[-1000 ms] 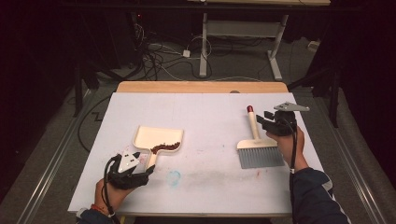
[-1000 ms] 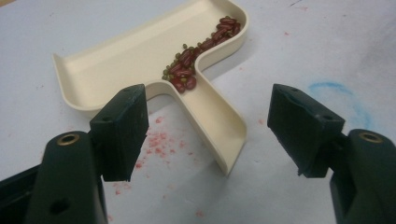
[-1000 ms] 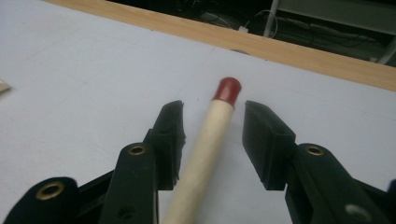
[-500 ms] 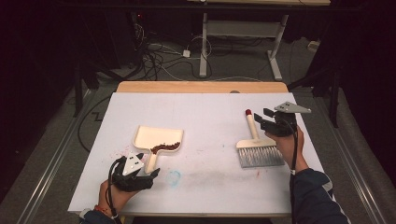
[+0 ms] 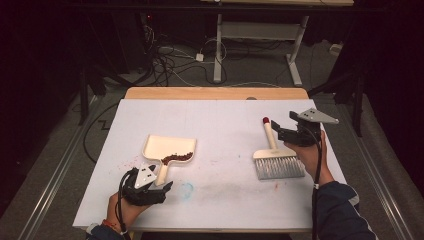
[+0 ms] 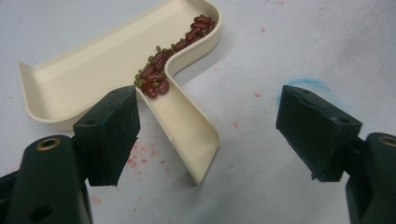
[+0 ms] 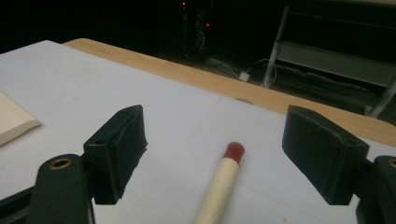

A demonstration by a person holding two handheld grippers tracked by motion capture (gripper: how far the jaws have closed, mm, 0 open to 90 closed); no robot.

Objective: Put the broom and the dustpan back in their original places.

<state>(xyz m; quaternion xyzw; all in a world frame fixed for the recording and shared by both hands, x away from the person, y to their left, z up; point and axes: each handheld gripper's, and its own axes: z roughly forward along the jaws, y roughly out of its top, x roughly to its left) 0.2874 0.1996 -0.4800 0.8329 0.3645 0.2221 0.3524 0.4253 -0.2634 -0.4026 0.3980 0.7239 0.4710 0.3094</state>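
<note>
Your cream dustpan (image 6: pixel 116 65) holds red beans (image 6: pixel 173 56); both hand-held grippers, left (image 6: pixel 205 135) and right (image 7: pixel 215 154), gape wide, the right just opened over the brush handle (image 7: pixel 219 186).

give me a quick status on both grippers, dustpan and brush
Left gripper open, dustpan handle between the jaws, beans inside. Right gripper just opened, brush handle unpinched. Nothing in the way.

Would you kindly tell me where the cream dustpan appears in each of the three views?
High view: dustpan left of centre, beyond the left gripper.
Left gripper view: upper left, handle between the open jaws.
Right gripper view: a cream corner at the left edge.
Shared landmark: the white table sheet.
</note>
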